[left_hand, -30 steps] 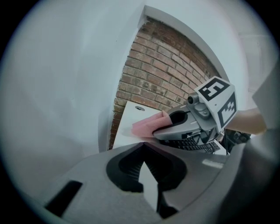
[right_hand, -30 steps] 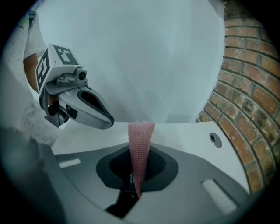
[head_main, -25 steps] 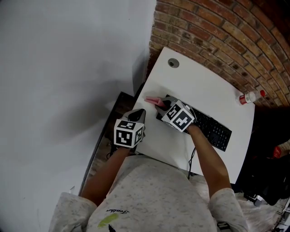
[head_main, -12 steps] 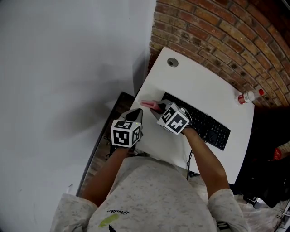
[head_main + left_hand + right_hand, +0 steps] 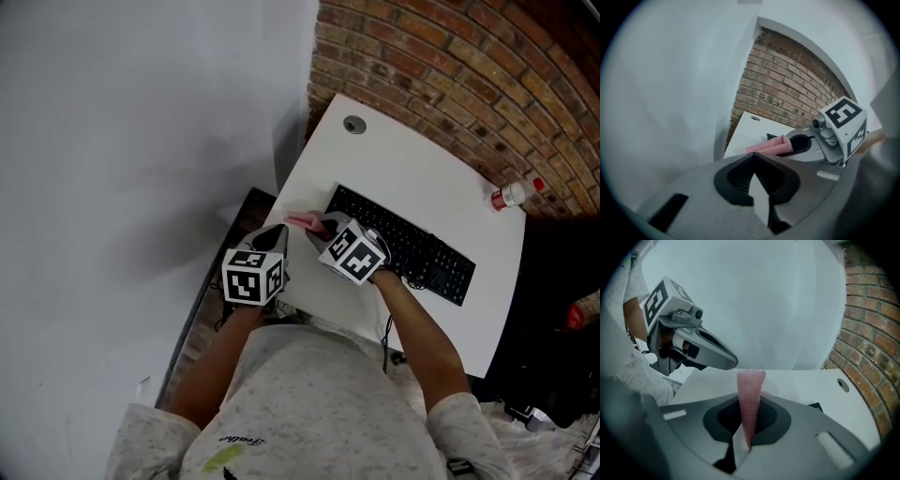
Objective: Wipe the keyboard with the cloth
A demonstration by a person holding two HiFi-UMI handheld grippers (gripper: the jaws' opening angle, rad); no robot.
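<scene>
Right gripper [image 5: 744,439]: jaws clamped on pink cloth [image 5: 750,390], folded strip sticking out ahead of tips. Cloth sits over white desk [image 5: 412,173], just past near-left end of keyboard [image 5: 403,246], seemingly clear of keys. Left gripper [image 5: 753,158]: jaws closed together, nothing between them. It hangs just left of right gripper, tips pointing toward cloth.

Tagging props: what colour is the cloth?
Pink, ribbed knit; the cloth shows best in the right gripper view.
</scene>
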